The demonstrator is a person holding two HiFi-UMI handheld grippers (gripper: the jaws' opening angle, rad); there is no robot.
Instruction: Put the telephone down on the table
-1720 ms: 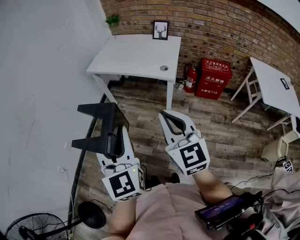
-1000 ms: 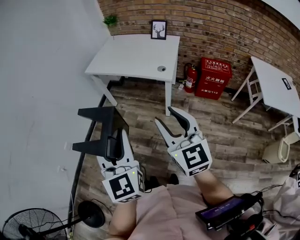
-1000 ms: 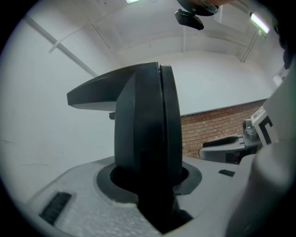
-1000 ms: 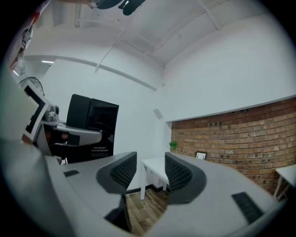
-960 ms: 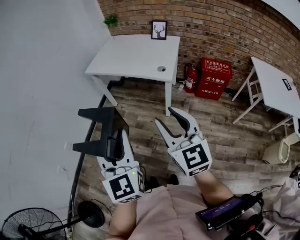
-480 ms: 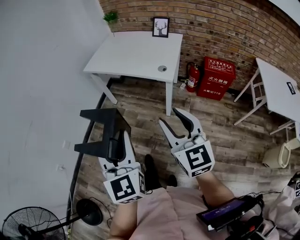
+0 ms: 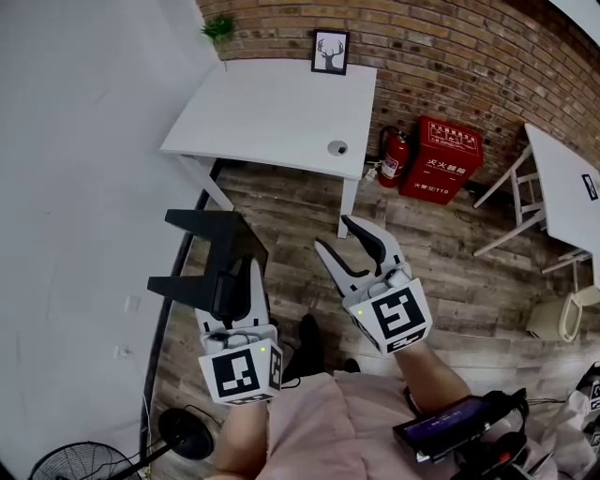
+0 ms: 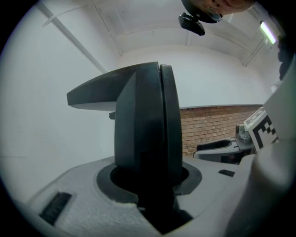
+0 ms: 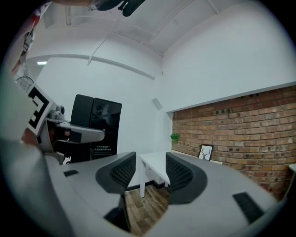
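Note:
The black telephone, an angular desk set, is clamped upright in my left gripper, which is shut on its lower body; in the left gripper view the telephone fills the centre between the jaws. My right gripper is beside it on the right, open and empty, and the right gripper view shows bare floor between its pads. The white table stands ahead against the brick wall, its top bare apart from things at the back edge.
A framed deer picture and a small plant sit at the table's back edge. A fire extinguisher and red box stand right of it. A second white table is at the right, a fan at lower left.
Both grippers and the person have come closer to the white table, which now looks larger. The telephone has stayed in the left gripper. The right jaws stand wider than in the oldest frame.

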